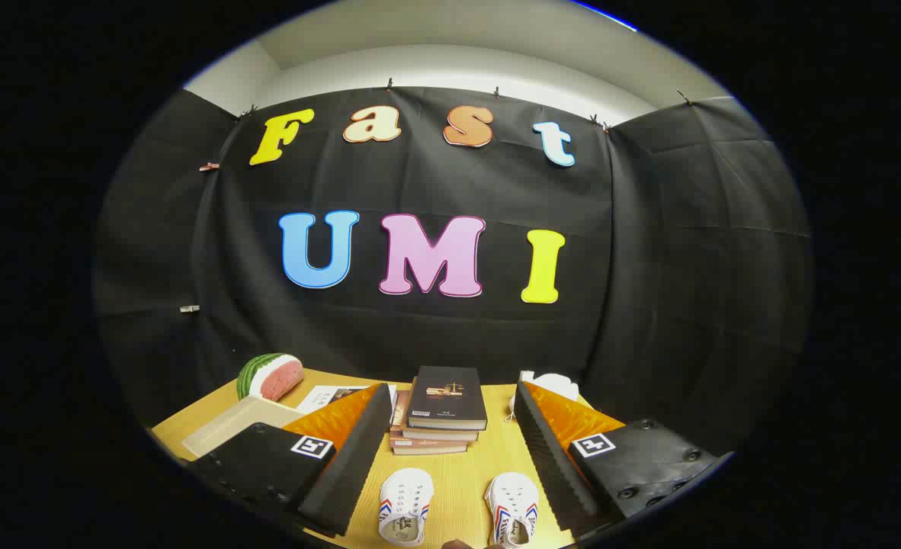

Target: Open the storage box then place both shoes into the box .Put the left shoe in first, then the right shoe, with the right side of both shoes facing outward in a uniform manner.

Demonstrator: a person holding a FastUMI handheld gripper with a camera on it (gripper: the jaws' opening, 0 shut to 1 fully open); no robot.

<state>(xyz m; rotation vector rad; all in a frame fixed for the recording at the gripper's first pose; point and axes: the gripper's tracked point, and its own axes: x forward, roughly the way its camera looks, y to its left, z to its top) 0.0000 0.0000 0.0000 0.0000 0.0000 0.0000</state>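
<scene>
Gripper (450, 435) open, fingers wide apart and holding nothing above the table (462, 488). Two white shoes (405, 505) (513, 518) lie side by side between the fingers, toes toward a book stack (443, 412) beyond.

Two shoes (405, 505) (513, 518), four books (446, 398), one watermelon slice (271, 376)

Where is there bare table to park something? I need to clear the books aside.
Bare wood lies between the two shoes, and in the strip from them up to the books. It is crowded behind: watermelon slice, tray and paper beyond one finger, a white thing beyond the other. The gripper is open, holding nothing.
</scene>
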